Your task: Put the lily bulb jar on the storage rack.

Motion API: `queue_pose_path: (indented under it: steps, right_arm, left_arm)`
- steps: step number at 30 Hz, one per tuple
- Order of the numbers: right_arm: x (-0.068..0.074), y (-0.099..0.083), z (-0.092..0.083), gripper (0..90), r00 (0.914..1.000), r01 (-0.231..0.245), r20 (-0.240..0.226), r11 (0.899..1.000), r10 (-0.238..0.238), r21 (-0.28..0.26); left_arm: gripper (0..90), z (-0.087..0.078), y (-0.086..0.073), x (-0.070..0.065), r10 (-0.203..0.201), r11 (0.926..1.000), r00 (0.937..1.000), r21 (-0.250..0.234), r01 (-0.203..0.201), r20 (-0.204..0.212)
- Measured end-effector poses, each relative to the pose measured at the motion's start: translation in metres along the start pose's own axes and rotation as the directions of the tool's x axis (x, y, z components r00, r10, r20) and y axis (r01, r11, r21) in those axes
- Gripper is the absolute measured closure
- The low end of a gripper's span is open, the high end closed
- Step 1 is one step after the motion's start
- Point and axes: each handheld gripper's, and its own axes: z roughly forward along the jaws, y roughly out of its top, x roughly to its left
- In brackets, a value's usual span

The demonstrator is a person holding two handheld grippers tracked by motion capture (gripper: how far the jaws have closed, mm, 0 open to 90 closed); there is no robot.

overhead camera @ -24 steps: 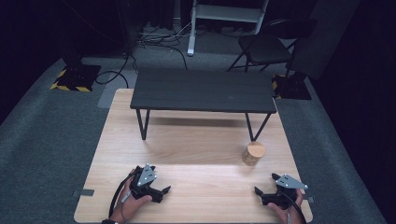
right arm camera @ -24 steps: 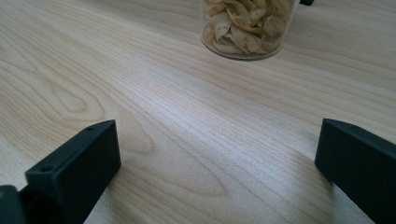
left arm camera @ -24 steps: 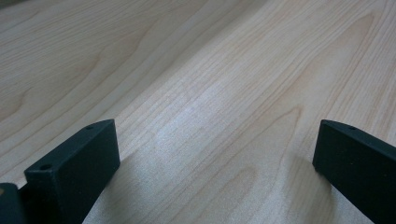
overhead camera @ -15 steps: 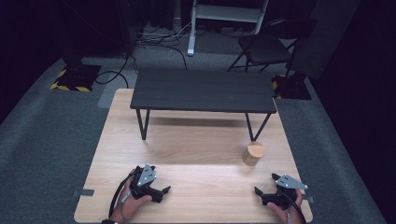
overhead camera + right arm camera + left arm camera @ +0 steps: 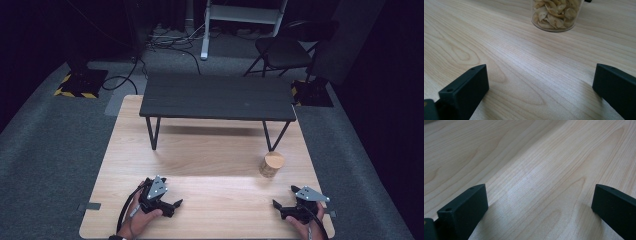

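Light wooden desk: both grippers rest wide open and empty; right gripper should approach the lidded snack jar level, jaws straddling it.

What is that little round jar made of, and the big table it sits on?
The jar looks like clear plastic or glass: pale, chip-like pieces show through its wall. In the high view its top looks tan, maybe wood or cork; too small to tell. The table looks like light wood or a wood-print board, with grain lines and a smooth, faintly shiny finish.
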Motion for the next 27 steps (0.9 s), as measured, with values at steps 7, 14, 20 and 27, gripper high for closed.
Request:
queue_pose_path:
  steps: [7, 14, 20, 27]
  right_arm:
    - [-0.004, 0.016, 0.000, 0.3, 0.9998, 0.013, 0.012, 1.000, -0.013, 0.025]
    - [-0.009, 0.059, -0.001, 0.3, 0.9966, 0.081, 0.014, 0.997, -0.081, 0.019]
    - [-0.010, 0.083, 0.008, 0.3, 0.9927, 0.121, 0.003, 0.992, -0.121, 0.028]
    - [-0.013, 0.106, 0.024, 0.3, 0.9911, 0.132, -0.016, 0.990, -0.132, 0.044]
  left_arm:
    - [0.5, 0.000, 0.000, 0.000, 0.000, 1.0000, 1.0000, 0.000, 0.000, 0.000]
    - [0.5, 0.000, 0.000, 0.000, 0.000, 1.0000, 1.0000, 0.000, 0.000, 0.000]
    - [0.5, 0.000, 0.000, 0.000, 0.000, 1.0000, 1.0000, 0.000, 0.000, 0.000]
    - [0.5, 0.000, 0.000, 0.000, 0.001, 1.0000, 1.0000, 0.000, -0.001, 0.001]
